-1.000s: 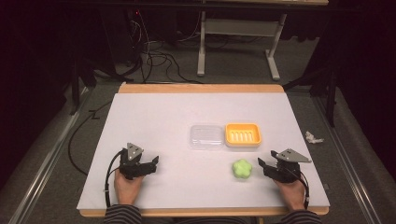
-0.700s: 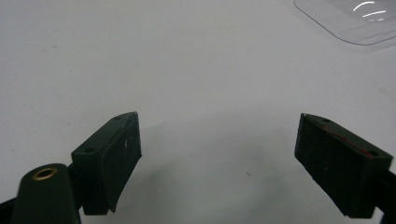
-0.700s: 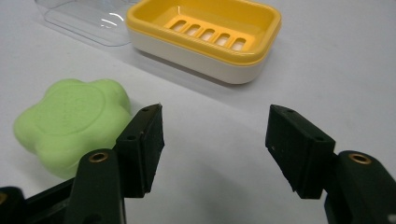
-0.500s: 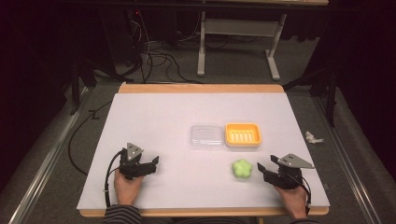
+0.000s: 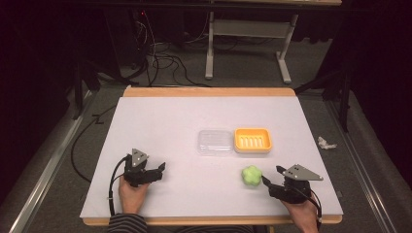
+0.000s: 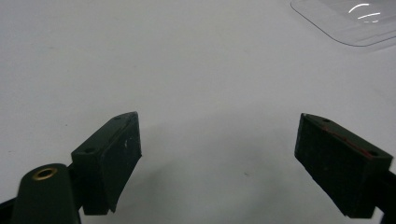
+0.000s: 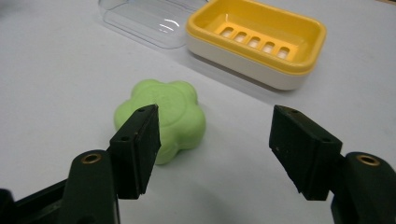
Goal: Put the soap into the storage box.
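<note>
A green flower-shaped soap (image 5: pixel 252 176) (image 7: pixel 163 116) lies on the white table (image 5: pixel 194 126). Behind it stand a yellow soap dish (image 5: pixel 252 140) (image 7: pixel 257 39) and, to its left, a clear plastic lid (image 5: pixel 214 142) (image 7: pixel 140 21) (image 6: pixel 350 21). My right gripper (image 5: pixel 273 177) (image 7: pixel 215 149) is open just right of the soap; its left jaw stands in front of the soap's near edge, not touching. My left gripper (image 5: pixel 159 171) (image 6: pixel 219 158) rests open at the front left with bare table between its jaws.
A crumpled white scrap (image 5: pixel 325 142) lies on the floor off the table's right side. Cables (image 5: pixel 160 58) and a metal table frame (image 5: pixel 248 29) sit beyond the far edge. The table's wooden front edge (image 5: pixel 209 221) runs just in front of both hands.
My right gripper has drawn slightly back toward the front edge and a bit right. The left gripper and the soap have stayed put.
</note>
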A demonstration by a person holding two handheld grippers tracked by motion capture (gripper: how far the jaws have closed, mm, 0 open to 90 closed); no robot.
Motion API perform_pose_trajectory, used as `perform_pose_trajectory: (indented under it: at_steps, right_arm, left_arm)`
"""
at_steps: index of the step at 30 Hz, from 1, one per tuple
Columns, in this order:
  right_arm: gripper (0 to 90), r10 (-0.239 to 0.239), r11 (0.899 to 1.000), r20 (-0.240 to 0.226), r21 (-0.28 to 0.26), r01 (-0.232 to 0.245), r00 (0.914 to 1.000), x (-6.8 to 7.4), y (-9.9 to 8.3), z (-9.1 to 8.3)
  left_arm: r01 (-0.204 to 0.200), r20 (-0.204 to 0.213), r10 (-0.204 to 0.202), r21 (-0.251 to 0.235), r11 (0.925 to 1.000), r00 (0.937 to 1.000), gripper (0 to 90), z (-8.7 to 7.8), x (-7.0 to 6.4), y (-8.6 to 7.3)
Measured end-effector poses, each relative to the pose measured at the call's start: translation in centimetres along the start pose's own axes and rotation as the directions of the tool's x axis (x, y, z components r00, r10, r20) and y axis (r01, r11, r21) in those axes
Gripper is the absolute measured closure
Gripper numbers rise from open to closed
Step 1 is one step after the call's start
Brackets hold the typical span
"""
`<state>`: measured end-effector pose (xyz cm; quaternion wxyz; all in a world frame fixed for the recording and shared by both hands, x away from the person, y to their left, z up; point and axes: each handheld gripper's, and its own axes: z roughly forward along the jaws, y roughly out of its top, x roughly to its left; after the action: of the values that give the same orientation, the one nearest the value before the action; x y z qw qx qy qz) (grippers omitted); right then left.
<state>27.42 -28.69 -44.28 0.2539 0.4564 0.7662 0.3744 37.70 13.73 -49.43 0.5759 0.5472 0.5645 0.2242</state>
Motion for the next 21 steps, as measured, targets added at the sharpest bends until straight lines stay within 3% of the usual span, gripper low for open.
perform_pose_trajectory:
  at_steps: [10, 15, 21]
  right_arm:
    - [27.8, -0.010, 0.999, -0.047, 0.044, 0.012, 0.9988, 1.2, 0.3, 1.0]
    - [26.7, -0.055, 0.998, -0.056, 0.040, 0.057, 0.9969, 2.0, 0.8, 0.9]
    - [24.7, -0.036, 0.998, -0.054, 0.057, 0.039, 0.9979, 2.0, 0.9, 1.2]
  left_arm:
    - [-0.006, 0.001, 0.006, -0.001, 1.0000, 1.0000, 15.4, 0.0, 0.0, 0.0]
    - [-0.004, 0.003, 0.004, -0.004, 1.0000, 1.0000, 15.3, 0.0, -0.1, 0.0]
    - [-0.010, 0.010, 0.010, -0.003, 0.9999, 0.9999, 15.4, -0.1, -0.1, -0.1]
